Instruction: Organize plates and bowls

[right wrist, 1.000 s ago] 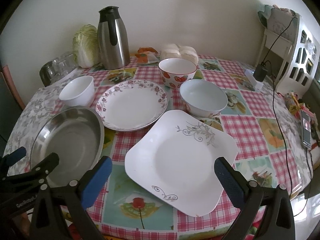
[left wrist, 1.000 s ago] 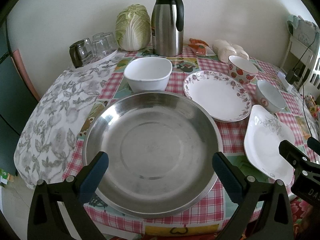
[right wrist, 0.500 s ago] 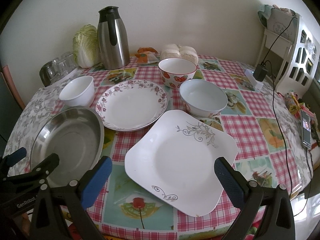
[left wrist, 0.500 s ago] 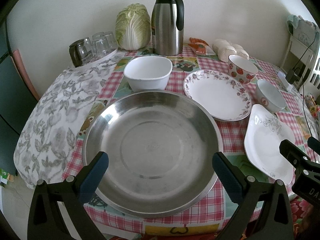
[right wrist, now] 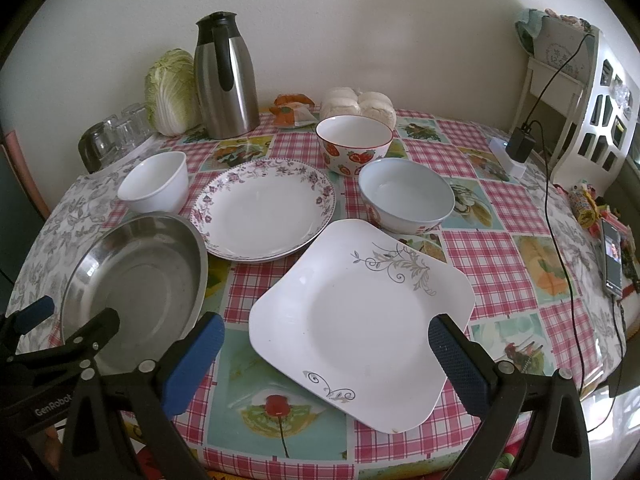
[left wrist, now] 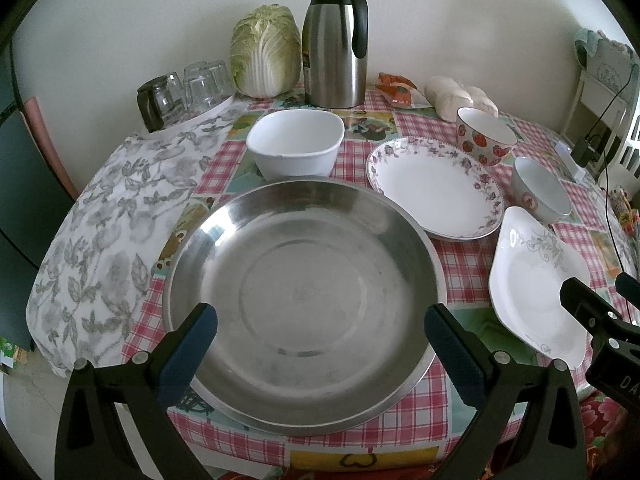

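A large steel plate (left wrist: pixel 304 280) lies at the table's near left, also in the right wrist view (right wrist: pixel 136 276). My left gripper (left wrist: pixel 320 344) is open over its near rim. A square white plate (right wrist: pixel 360 320) with grey scrollwork lies at the near middle; my right gripper (right wrist: pixel 326 356) is open at its near edge. Behind are a round floral plate (right wrist: pixel 264 208), a white square bowl (left wrist: pixel 296 140), a strawberry bowl (right wrist: pixel 354 144) and a pale blue bowl (right wrist: pixel 406 196).
A steel thermos jug (right wrist: pixel 226 76), a cabbage (right wrist: pixel 172 92), upturned glasses (left wrist: pixel 180 92) and bagged buns (right wrist: pixel 360 104) stand along the back by the wall. A phone (right wrist: pixel 612 260), a charger cable (right wrist: pixel 560 220) and a white shelf (right wrist: pixel 580 80) are at the right.
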`<state>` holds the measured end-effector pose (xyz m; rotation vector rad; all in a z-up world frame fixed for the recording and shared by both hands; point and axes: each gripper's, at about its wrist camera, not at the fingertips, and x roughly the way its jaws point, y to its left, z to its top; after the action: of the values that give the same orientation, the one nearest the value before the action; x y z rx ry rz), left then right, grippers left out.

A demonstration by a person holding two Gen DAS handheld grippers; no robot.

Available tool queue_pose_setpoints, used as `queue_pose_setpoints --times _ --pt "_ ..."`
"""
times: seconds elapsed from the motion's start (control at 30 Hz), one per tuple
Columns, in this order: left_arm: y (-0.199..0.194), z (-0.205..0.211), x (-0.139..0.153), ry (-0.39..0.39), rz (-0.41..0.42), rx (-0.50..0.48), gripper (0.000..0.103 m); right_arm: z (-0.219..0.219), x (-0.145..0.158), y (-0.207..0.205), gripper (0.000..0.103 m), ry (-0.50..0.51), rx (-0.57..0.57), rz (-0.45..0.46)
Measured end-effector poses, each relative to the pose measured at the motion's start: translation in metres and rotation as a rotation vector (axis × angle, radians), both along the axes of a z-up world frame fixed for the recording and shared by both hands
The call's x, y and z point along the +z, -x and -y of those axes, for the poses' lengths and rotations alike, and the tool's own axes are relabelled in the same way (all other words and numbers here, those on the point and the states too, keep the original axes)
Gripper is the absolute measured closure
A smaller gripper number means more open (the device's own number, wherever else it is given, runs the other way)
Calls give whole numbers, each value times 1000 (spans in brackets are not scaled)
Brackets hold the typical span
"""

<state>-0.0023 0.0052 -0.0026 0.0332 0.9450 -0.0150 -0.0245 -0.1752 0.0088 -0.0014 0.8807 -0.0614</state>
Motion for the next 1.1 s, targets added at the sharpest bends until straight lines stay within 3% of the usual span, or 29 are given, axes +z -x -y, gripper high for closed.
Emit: queue_pose_setpoints --times 1.1 --pt "-1 -3 -4 16 -9 12 0 -1 -1 -3 0 -16 18 -4"
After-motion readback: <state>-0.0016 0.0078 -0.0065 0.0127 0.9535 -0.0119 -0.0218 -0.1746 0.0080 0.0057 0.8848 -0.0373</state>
